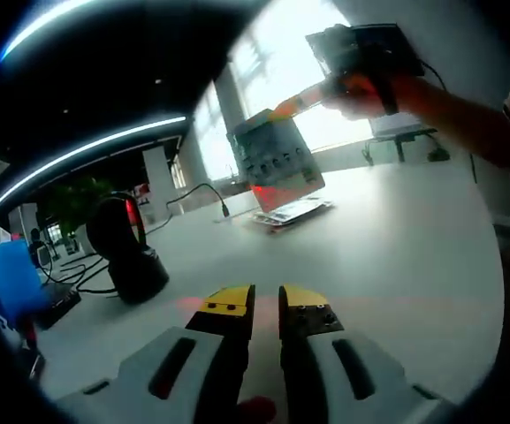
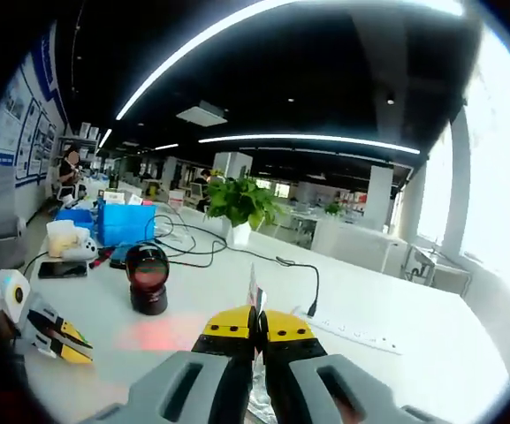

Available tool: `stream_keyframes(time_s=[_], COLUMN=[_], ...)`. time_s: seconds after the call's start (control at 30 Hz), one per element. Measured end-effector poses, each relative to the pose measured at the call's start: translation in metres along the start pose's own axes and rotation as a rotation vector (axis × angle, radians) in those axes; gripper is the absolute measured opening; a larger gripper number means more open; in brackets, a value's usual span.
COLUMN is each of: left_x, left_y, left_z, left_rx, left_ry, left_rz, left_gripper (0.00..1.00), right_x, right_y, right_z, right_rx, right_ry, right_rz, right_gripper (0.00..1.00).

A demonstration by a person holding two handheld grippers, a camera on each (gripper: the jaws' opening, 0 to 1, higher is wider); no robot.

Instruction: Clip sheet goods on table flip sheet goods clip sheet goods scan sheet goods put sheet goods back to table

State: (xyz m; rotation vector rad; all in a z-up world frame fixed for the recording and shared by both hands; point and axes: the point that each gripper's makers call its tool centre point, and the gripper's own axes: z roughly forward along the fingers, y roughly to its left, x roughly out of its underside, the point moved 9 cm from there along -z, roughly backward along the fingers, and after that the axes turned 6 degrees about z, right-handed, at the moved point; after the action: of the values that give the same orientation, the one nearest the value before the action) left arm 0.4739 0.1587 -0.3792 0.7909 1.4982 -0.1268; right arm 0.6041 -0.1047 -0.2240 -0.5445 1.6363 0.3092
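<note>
A flat sheet-goods packet [image 1: 277,159] hangs upright above the white table [image 1: 396,238], with a red glow on its lower edge. A hand holds my right gripper [image 1: 283,109] shut on the packet's top edge. In the right gripper view the packet [image 2: 255,296] shows edge-on, pinched between the yellow tips of the right gripper [image 2: 260,320]. A black scanner [image 1: 126,247] stands on the table to the left, also seen as the scanner [image 2: 147,278] with red light on the table before it. My left gripper [image 1: 267,307] sits low over the table, jaws nearly together, holding nothing; the left gripper [image 2: 71,343] lies at the left.
A small stack of sheet goods [image 1: 294,210] lies on the table behind the held packet. Cables and a power strip [image 2: 352,334] run across the table. A potted plant [image 2: 241,203], a blue box [image 2: 124,221] and a phone [image 2: 60,269] stand farther off.
</note>
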Motion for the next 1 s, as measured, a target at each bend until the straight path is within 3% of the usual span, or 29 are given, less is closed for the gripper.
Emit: stream_keyframes(time_s=[0.4, 0.67, 1.0], left_x=[0.000, 0.000, 0.000], left_y=[0.000, 0.000, -0.001], left_z=[-0.001, -0.001, -0.001], left_rx=[-0.003, -0.002, -0.001], left_ry=[0.001, 0.002, 0.003], left_rz=[0.002, 0.004, 0.007], left_gripper=[0.04, 0.04, 0.04], right_x=[0.007, 0.016, 0.017], right_y=[-0.008, -0.015, -0.027], right_z=[-0.012, -0.004, 0.013], right_rx=[-0.033, -0.060, -0.011], right_ry=[0.047, 0.106, 0.157], right_rz=[-0.012, 0.016, -0.105], right_gripper=[0.00, 0.00, 0.00])
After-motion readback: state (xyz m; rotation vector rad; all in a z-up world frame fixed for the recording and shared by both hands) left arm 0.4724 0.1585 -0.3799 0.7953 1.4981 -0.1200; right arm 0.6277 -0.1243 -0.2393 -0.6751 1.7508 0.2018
